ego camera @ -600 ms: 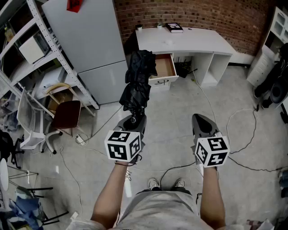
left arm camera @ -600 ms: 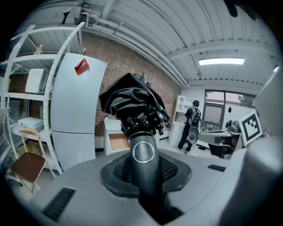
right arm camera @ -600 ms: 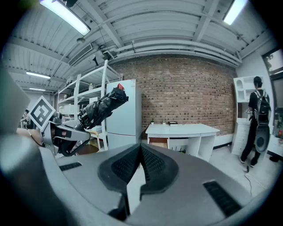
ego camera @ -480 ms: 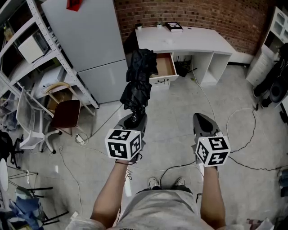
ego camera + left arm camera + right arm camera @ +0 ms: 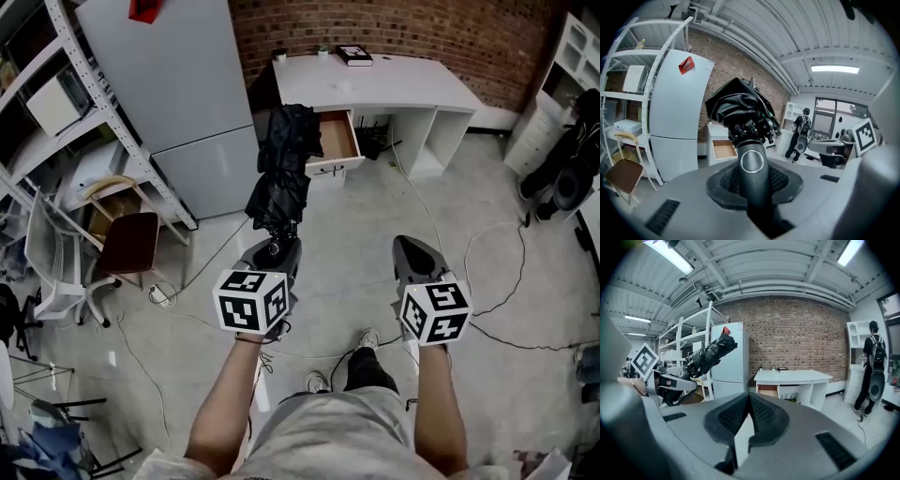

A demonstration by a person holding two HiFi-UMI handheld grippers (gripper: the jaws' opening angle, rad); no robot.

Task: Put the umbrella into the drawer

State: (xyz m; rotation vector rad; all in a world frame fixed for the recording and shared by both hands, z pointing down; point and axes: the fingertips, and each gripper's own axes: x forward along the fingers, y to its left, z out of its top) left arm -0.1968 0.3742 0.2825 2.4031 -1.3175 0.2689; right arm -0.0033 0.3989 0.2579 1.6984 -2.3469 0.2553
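Observation:
A folded black umbrella point(image 5: 281, 169) sticks up and forward from my left gripper point(image 5: 275, 248), whose jaws are shut on its handle. In the left gripper view the handle point(image 5: 752, 161) sits clamped between the pads, and the bunched canopy point(image 5: 740, 110) rises above it. The open wooden drawer point(image 5: 336, 141) hangs out of the white desk point(image 5: 394, 89) just beyond the umbrella's tip, and it also shows in the left gripper view as the drawer point(image 5: 723, 150). My right gripper point(image 5: 412, 251) hovers over the floor to the right, its pads point(image 5: 740, 416) closed together with nothing between them.
A grey fridge point(image 5: 178, 94) and a metal shelf rack point(image 5: 84, 84) stand left of the desk. A brown chair point(image 5: 131, 239) sits at the left. Cables point(image 5: 497, 281) trail over the concrete floor. A person with a backpack point(image 5: 872, 366) stands at the far right.
The person has stepped forward with one foot, and the head view has shifted slightly. Both grippers keep their pose, and the umbrella stays held.

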